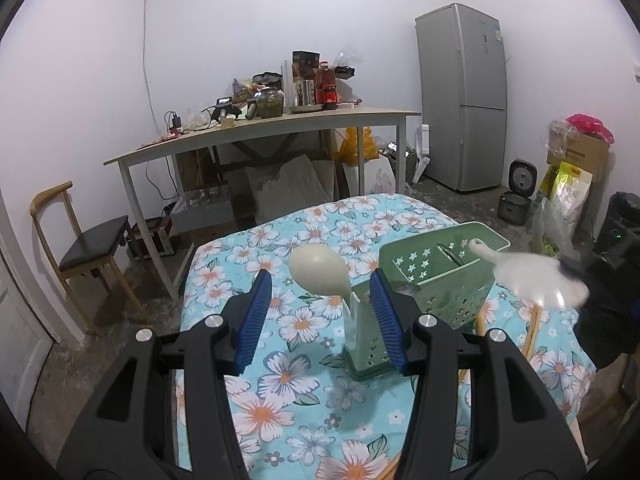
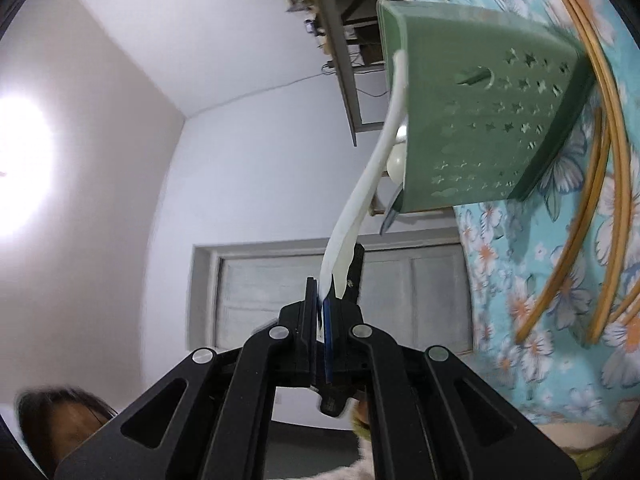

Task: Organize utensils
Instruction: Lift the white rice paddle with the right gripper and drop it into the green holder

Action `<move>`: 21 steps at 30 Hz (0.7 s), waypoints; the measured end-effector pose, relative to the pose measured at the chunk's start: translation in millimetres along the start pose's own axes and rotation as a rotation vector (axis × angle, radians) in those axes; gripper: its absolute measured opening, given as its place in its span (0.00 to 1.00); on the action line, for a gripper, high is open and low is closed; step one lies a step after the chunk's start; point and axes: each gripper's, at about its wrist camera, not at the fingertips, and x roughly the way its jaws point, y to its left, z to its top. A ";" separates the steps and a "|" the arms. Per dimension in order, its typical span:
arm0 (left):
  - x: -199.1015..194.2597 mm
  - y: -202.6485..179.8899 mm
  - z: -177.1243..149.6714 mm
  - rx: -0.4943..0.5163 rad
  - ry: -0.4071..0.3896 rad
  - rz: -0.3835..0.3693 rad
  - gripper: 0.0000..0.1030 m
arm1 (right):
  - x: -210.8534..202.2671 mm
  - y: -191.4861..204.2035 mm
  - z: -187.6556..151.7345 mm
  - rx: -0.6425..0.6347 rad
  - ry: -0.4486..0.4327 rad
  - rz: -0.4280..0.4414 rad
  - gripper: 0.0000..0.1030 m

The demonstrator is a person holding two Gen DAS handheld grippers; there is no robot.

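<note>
Right tongs (image 2: 329,308): I clamp the white spatula (image 2: 376,152) by its flat end, centre frame.
Spatula: tip inside the green holder (image 2: 488,120), upper right; light, stiff, likely slick plastic; grip flat faces.
Left tongs (image 1: 320,316): half spread, empty, over the bench (image 1: 288,376).

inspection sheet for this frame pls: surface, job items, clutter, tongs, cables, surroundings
Surface: floral tablecloth.
Job's things: green utensil holder upright; cream spoon stands in its side pocket; white rice paddle at the holder's rim; chopsticks lie loose.
Clutter: nothing seen on the cloth.
Tongs: left tongs open around the side pocket; right tongs shut on the paddle.
Cables: wall cable.
Surroundings: side table, fridge, chair.
</note>
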 end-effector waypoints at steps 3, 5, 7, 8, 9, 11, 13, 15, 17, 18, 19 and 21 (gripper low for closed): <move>0.0 1.2 -1.9 0.000 0.005 0.000 0.47 | 7.0 -7.6 11.1 0.093 -0.007 0.048 0.03; 1.8 1.8 -2.7 0.000 0.010 -0.001 0.47 | 10.9 -9.3 19.4 0.145 -0.020 0.076 0.05; 2.8 2.1 -4.9 0.000 0.014 0.000 0.47 | 12.8 -3.9 27.1 0.164 -0.039 0.091 0.06; 3.5 2.4 -5.1 -0.001 0.016 -0.001 0.47 | 13.7 -1.3 30.8 0.171 -0.050 0.098 0.07; 4.1 3.2 -5.9 -0.003 0.018 -0.001 0.47 | 13.6 1.1 32.6 0.176 -0.057 0.107 0.07; 5.1 3.4 -4.8 -0.005 0.021 0.000 0.47 | 12.8 5.7 38.2 0.187 -0.081 0.113 0.08; 6.4 4.7 -6.0 -0.009 0.025 -0.002 0.47 | 12.8 12.1 48.8 0.183 -0.108 0.114 0.11; 6.1 4.5 -7.2 -0.011 0.027 -0.003 0.47 | 13.6 13.3 58.3 0.196 -0.136 0.112 0.16; 6.2 4.5 -7.5 -0.010 0.026 -0.003 0.49 | 10.2 15.4 64.9 0.197 -0.168 0.097 0.37; 6.0 4.8 -8.1 -0.009 0.025 -0.001 0.50 | 6.7 18.2 68.6 0.190 -0.190 0.085 0.42; 5.7 5.2 -9.0 -0.008 0.024 0.002 0.51 | 8.0 17.6 69.1 0.188 -0.199 0.081 0.43; 6.2 6.8 -11.1 -0.010 0.025 0.005 0.51 | 3.9 19.7 72.4 0.186 -0.213 0.081 0.44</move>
